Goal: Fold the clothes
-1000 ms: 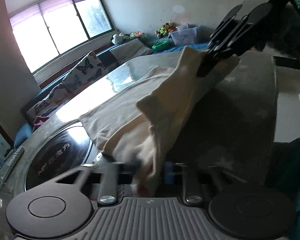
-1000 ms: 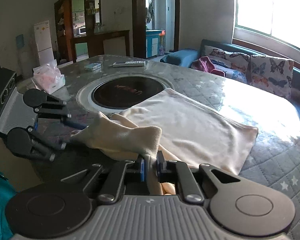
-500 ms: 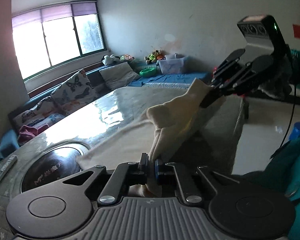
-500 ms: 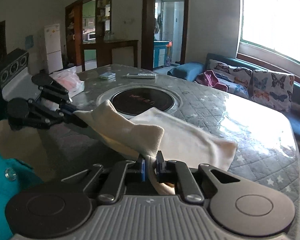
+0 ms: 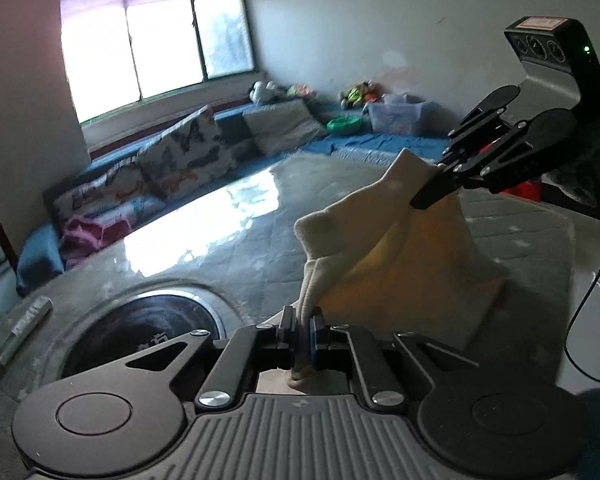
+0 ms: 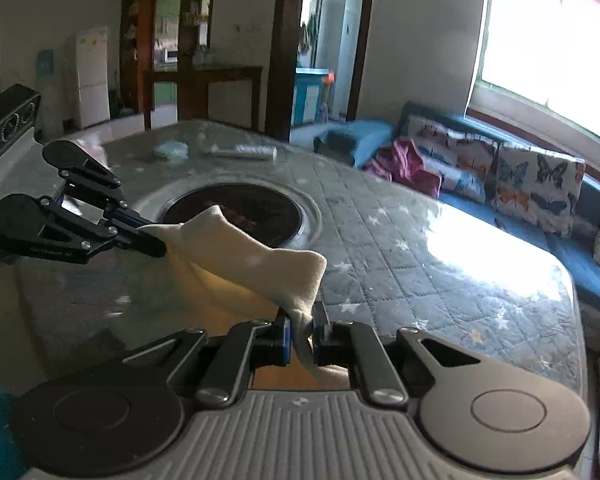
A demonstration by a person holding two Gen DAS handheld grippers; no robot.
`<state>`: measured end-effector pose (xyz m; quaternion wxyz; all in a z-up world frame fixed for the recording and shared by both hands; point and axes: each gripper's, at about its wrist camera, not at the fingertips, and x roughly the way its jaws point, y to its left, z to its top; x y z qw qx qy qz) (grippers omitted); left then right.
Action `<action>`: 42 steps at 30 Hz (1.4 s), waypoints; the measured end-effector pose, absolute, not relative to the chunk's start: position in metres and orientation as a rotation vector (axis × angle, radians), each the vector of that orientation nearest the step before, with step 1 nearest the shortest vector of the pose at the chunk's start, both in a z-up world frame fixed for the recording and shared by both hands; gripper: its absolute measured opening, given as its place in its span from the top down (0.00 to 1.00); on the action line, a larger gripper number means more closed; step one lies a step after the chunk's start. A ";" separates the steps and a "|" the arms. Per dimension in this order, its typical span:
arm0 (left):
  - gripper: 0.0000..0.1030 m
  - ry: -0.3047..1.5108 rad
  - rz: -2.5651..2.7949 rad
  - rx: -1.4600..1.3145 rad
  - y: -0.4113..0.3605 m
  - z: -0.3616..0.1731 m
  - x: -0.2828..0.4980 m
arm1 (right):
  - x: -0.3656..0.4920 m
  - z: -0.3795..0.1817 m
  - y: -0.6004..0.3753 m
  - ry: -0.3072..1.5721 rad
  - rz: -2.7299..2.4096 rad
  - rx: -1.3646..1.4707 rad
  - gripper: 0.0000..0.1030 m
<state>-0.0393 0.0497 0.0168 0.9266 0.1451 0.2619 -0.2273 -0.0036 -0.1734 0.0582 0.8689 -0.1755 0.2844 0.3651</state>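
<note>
A cream cloth (image 5: 364,236) hangs between both grippers above the quilted table (image 5: 236,248), and its lower part drapes down toward the table's near edge. My left gripper (image 5: 303,334) is shut on one corner of it. My right gripper (image 6: 301,334) is shut on the other corner. In the left wrist view the right gripper (image 5: 424,196) pinches the cloth at upper right. Seen from the right wrist, the left gripper (image 6: 156,242) grips the cloth (image 6: 256,264) at middle left. The upper edge sags slightly between the two grips.
A round black cooktop (image 6: 240,212) is set in the table (image 6: 420,264). Beside it lies a remote (image 5: 24,320); another remote (image 6: 244,151) and a small pale object (image 6: 172,149) rest at the far side. A sofa with butterfly cushions (image 6: 536,184) runs under the window.
Both grippers have risen and pulled back with the cloth, lifting most of it off the table; earlier it lay spread flat beside the cooktop.
</note>
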 end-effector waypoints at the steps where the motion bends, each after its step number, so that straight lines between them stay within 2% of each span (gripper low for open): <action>1: 0.93 0.551 -0.454 0.295 0.048 0.013 -0.030 | 0.007 0.054 -0.169 0.607 0.757 -0.373 0.92; 5: 0.93 0.622 -0.397 0.268 0.048 -0.010 0.005 | 0.047 0.019 -0.157 0.682 0.698 -0.351 0.91; 7: 0.92 0.654 -0.370 0.248 0.048 -0.020 0.017 | 0.061 0.002 -0.153 0.709 0.661 -0.330 0.85; 8: 0.90 0.669 -0.356 0.234 0.049 -0.023 0.021 | 0.064 -0.003 -0.155 0.714 0.644 -0.310 0.85; 10: 0.90 0.679 -0.331 0.221 0.053 -0.026 0.026 | 0.068 -0.012 -0.161 0.722 0.615 -0.262 0.79; 14: 0.88 0.682 -0.267 0.217 0.061 -0.024 0.033 | 0.066 -0.013 -0.180 0.704 0.555 -0.180 0.77; 19: 0.89 0.678 -0.172 0.139 0.072 -0.012 0.030 | 0.035 0.000 -0.207 0.653 0.538 -0.111 0.77; 25: 0.88 0.665 -0.324 0.026 0.047 0.006 0.005 | 0.025 -0.009 -0.211 0.698 0.580 -0.083 0.79; 30: 0.88 0.711 -0.330 0.033 0.031 -0.008 0.014 | 0.045 -0.027 -0.215 0.727 0.529 -0.047 0.79; 36: 0.88 0.745 -0.234 0.028 0.051 -0.025 0.026 | 0.037 -0.024 -0.228 0.699 0.471 -0.055 0.78; 42: 0.88 0.701 -0.274 -0.004 0.045 -0.004 0.003 | -0.003 -0.008 -0.227 0.639 0.526 -0.122 0.79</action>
